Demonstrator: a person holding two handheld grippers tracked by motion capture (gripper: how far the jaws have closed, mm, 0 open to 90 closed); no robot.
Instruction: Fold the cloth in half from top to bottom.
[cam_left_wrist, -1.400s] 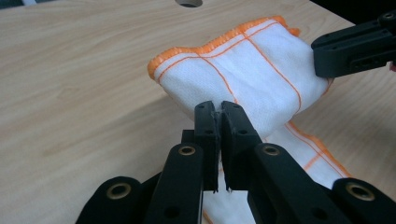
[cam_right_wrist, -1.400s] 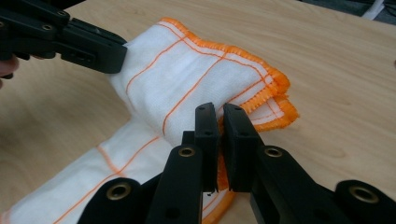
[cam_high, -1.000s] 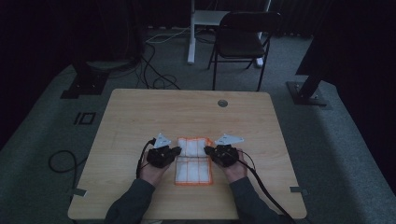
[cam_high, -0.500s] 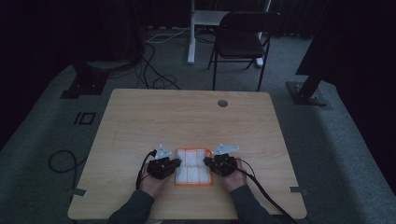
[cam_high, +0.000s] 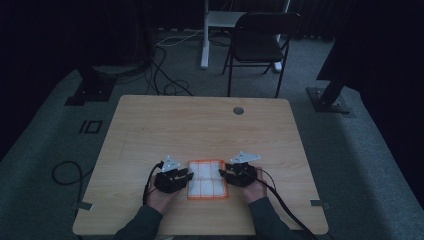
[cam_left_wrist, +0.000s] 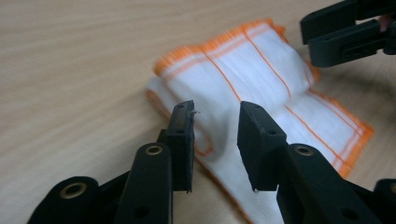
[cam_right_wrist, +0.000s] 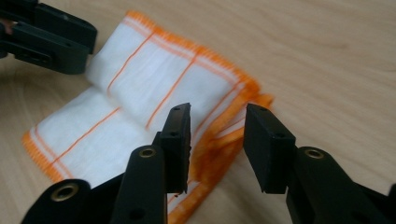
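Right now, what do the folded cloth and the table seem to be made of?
The cloth looks like soft woven cotton, matte: white with orange stitched edges and stripes, sagging at the fold. The table appears to be light wood or wood-look laminate: fine grain lines, smooth low sheen.

**Both grippers low in the frame, jaws parted**

In the high view, two forearms enter from the bottom edge, lower centre. The left gripper (cam_high: 187, 176) and right gripper (cam_high: 223, 174) point inward, facing each other. Both pairs of jaws have just been opening; they stand apart, pads pressing nothing.
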